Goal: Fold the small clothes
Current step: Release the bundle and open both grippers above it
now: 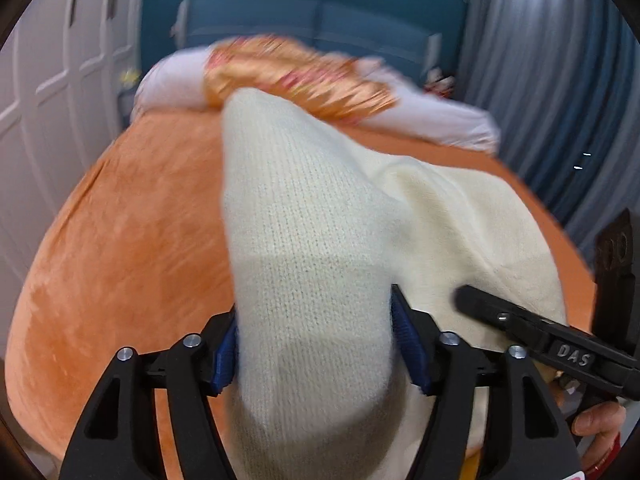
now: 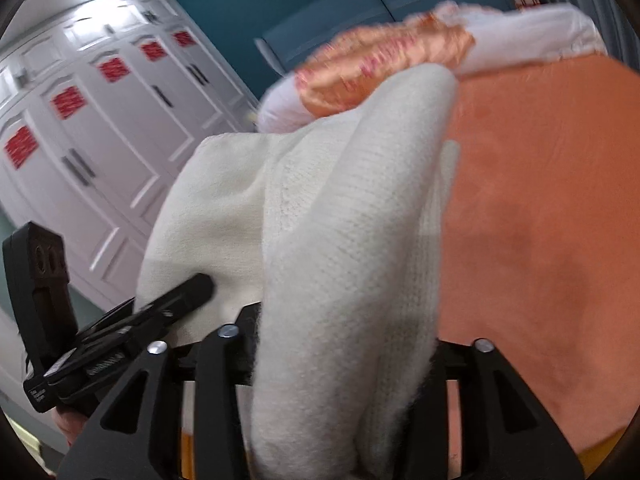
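2 hand-held grippers share the load at this moment, and the fold looks only partly done. The cream knitted garment (image 1: 304,208), soft and ribbed in texture, hangs lifted over the orange plush bed cover (image 1: 120,216), with a thick bunch of it running through each tool and the far end draping down toward the pillows.

The left hand-held gripper (image 1: 314,344) has its jaws fairly wide, and the blue ridged pads (image 1: 410,344) sit against the sides of a thick roll of knit, so it appears to be gripping that bundle rather than standing free. The right hand-held gripper (image 2: 340,360) is also part-way open around a doubled wad of the same garment; its pads are buried under the fabric, so whether they press on it or only cradle it cannot be told for sure.

Judging by the shape, the garment is gathered lengthwise but not laid flat, and no neat, finished rectangle shows anywhere on the bed. What remains, most likely, is to carry the held edge over, set it down squarely, smooth it and let go. A patterned orange-and-pink quilt (image 1: 296,76) and a white pillow (image 1: 172,84) lie beyond, well clear.
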The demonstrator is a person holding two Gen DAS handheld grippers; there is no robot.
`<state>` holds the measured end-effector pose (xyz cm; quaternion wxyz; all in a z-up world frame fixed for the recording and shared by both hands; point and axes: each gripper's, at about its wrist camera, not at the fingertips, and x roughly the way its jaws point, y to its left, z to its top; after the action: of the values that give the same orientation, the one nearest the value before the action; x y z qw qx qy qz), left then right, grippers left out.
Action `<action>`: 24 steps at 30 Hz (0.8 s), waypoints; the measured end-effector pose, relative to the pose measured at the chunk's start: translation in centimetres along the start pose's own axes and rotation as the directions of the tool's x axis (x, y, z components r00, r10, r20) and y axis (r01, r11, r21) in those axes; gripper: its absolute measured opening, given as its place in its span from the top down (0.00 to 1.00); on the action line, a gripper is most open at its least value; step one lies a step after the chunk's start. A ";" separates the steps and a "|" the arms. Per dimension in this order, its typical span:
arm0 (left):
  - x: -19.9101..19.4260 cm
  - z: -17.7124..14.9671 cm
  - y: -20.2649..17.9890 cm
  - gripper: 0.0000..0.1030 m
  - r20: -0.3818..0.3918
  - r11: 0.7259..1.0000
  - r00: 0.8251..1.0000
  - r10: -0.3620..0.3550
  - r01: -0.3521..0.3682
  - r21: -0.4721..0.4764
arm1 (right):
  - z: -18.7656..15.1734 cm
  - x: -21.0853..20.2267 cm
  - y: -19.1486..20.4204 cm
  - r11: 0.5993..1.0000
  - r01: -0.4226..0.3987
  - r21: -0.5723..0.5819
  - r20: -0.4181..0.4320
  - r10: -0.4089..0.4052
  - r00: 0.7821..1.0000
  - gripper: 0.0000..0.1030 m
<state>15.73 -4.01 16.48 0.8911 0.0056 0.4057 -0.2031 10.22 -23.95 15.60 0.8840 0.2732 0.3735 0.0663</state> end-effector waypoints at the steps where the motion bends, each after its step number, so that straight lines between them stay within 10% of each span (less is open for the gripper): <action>1: 1.8 -0.6 1.2 0.37 -0.035 0.999 0.999 0.029 -0.030 -0.019 | -0.6 2.4 -1.4 0.997 0.068 0.035 -0.049 -0.066 0.997 0.51; 6: 3.8 -5.7 7.1 0.39 -0.120 0.988 0.990 0.078 -0.093 -0.125 | -3.9 2.5 -5.0 0.981 0.085 0.175 -0.064 -0.075 0.995 0.52; 13: 0.7 -6.9 6.0 0.39 -0.063 0.986 0.998 0.021 -0.031 -0.163 | -4.6 1.3 -1.2 0.983 0.160 -0.087 -0.048 -0.165 0.985 0.89; 24: 7.8 -9.3 4.0 0.38 -0.216 0.987 0.969 0.116 -0.136 -0.081 | -5.5 6.1 -3.0 0.954 0.251 -0.165 -0.176 -0.278 0.944 0.95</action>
<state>15.09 -1.53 3.93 0.8534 0.0105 0.5059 -0.1248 10.50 -22.15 7.05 0.8606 0.1497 0.4868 -0.0004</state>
